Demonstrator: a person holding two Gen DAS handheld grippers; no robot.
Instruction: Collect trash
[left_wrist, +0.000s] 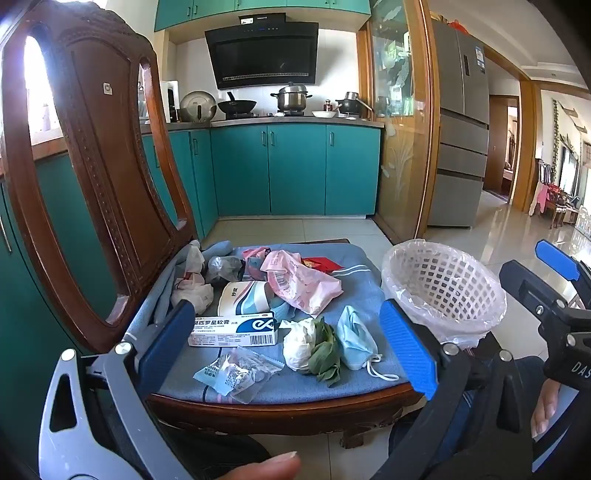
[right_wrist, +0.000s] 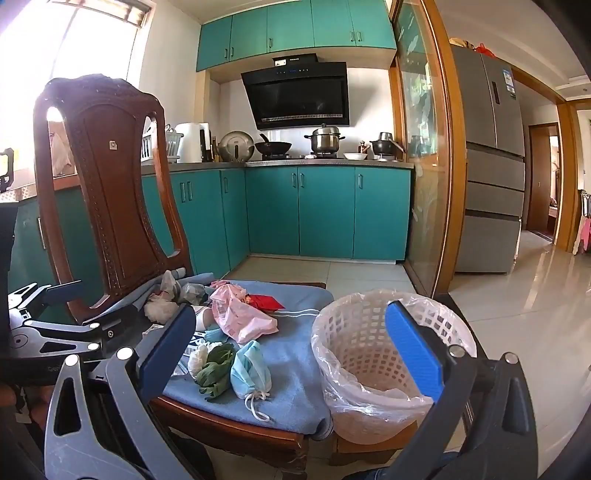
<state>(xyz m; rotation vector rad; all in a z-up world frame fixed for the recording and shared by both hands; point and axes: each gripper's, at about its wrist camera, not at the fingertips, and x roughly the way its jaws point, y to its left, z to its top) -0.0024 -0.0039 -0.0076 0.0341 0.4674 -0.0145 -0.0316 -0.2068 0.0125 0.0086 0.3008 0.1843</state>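
Note:
Trash lies on the blue chair cushion (left_wrist: 354, 288): a white medicine box (left_wrist: 233, 329), a clear plastic wrapper (left_wrist: 240, 373), a white tissue with green leaves (left_wrist: 312, 345), a blue face mask (left_wrist: 356, 338), a pink plastic bag (left_wrist: 299, 282), a round white-blue pack (left_wrist: 243, 297), crumpled bags (left_wrist: 192, 288) and a red packet (left_wrist: 321, 264). A white lined basket (left_wrist: 443, 291) stands to the right, also in the right wrist view (right_wrist: 369, 354). My left gripper (left_wrist: 288, 350) is open and empty, just before the box and tissue. My right gripper (right_wrist: 291, 350) is open and empty, between mask (right_wrist: 249, 373) and basket.
The wooden chair back (left_wrist: 92, 166) rises at the left. Teal kitchen cabinets (left_wrist: 295, 170) and a stove with pots stand behind. A glass-panelled partition (left_wrist: 402, 122) and a fridge (left_wrist: 461, 129) are at the right, over a tiled floor (left_wrist: 509, 229).

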